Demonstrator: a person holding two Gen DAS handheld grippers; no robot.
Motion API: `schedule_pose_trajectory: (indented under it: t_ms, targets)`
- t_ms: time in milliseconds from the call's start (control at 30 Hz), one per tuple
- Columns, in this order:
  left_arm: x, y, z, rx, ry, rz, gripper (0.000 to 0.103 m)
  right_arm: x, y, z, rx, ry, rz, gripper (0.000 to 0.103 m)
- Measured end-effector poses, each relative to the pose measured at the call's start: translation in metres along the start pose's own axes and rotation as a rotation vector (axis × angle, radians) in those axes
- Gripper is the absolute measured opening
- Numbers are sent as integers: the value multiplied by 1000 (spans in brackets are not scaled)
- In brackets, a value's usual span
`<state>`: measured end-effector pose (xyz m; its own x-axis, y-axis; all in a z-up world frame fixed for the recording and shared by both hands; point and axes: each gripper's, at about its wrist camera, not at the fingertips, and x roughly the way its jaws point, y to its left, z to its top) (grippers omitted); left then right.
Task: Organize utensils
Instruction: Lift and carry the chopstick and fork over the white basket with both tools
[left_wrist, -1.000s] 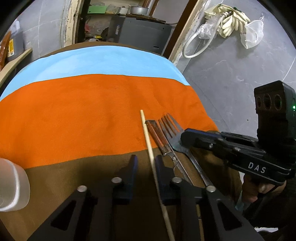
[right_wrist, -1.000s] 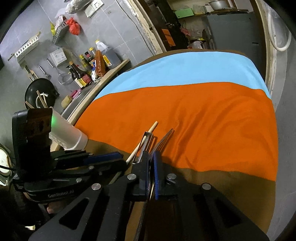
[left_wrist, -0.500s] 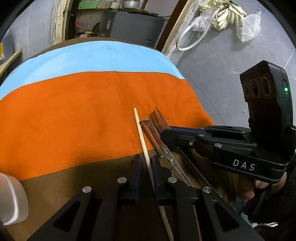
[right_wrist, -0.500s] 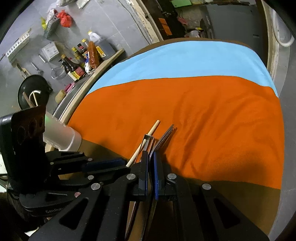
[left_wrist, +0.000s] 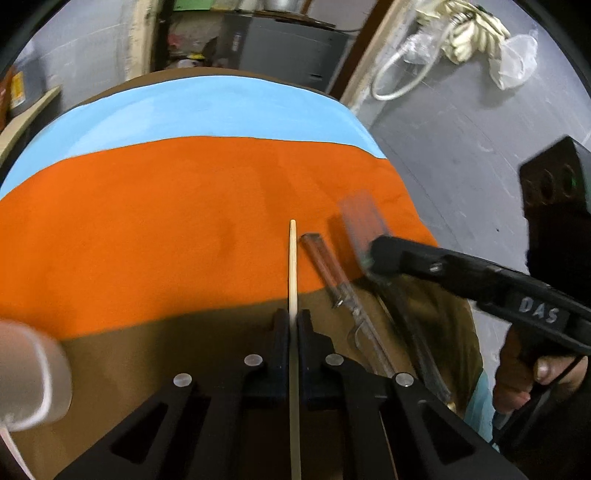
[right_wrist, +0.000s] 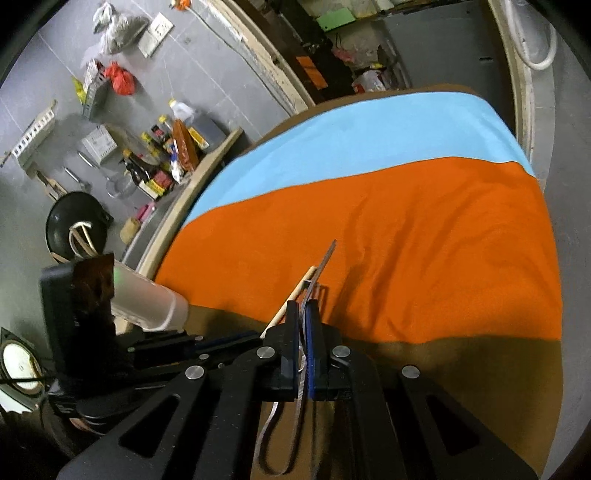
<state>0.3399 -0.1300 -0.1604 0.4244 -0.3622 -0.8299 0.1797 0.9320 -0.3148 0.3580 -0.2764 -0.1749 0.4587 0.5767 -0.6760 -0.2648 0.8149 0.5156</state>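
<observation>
The left gripper (left_wrist: 293, 325) has its fingers clenched on a wooden chopstick (left_wrist: 292, 266), which runs straight out between them over the striped cloth (left_wrist: 147, 229). The right gripper (right_wrist: 306, 314) is pinched shut on a fork (right_wrist: 325, 258); in the left view the fork is blurred, tines raised off the cloth. Just right of the chopstick, a third utensil (left_wrist: 325, 262) with a reddish-brown handle lies on the cloth, ungripped.

To do this step well, I judge each piece should be lifted level and kept clear of the other, since the two grippers work close together near the table's right edge. The chopstick is long and thin, so a firm hold near its middle would stop it pivoting. The white cup (left_wrist: 26, 373) at near left looks a likely holder, though that is a guess.

The cloth has brown, orange and blue bands and lies slightly wrinkled on a rounded table (right_wrist: 207, 170). Grey tiled walls surround it; sauce bottles (right_wrist: 166, 155) stand on a ledge at left and a black wok (right_wrist: 75, 225) leans against the wall.
</observation>
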Motion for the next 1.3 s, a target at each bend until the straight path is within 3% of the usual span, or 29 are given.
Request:
schedule_pose_trajectory:
  t_ms: [167,267,600,733,967,1300]
  targets:
    - [-23,6,-19,-24,22,26,5,-21,11,-11,20,-42,-2,3]
    - [-44,9,-30,-33,-3,18,5,-38,19,-19,23,-92,-14,3]
    - [-137,28,-51,-120,-270,-147,5,-89,51,-34,58,-267,-31,3]
    - [-168,37,-49,-114,-329,-165,5,-100,76,-32,37,-326,-37,3]
    - [-236,74,-45,-129,-478,-140,5,-120,129,-22,-25,-417,-9,3]
    - [-289,153,-17,-235,-689,-40,5,-121,219,5,-149,-546,110,3]
